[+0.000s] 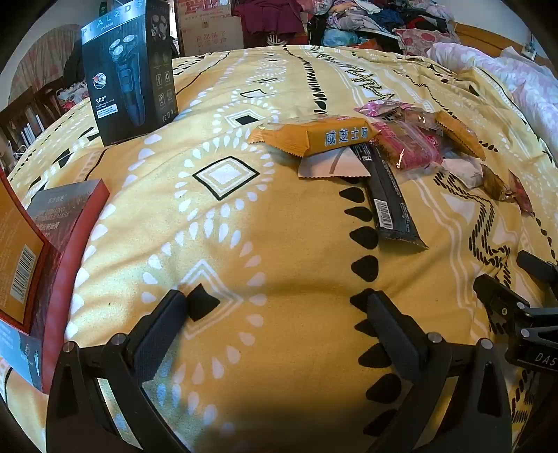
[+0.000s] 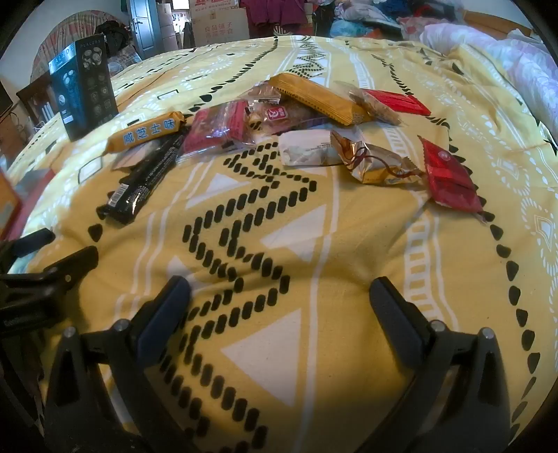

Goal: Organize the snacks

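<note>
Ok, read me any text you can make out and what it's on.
"PLALZDS" and "360°": shaver box
"咸芝士味": orange snack pack
"食品铺子": carton
"DAS": right gripper, cut off
Black bar barcode and red box print: too small.

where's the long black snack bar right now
The black snack bar lies on the yellow bedspread at the left edge of the snack pile in the right wrist view, its far end tucked under the orange cheese-flavour pack.
</note>
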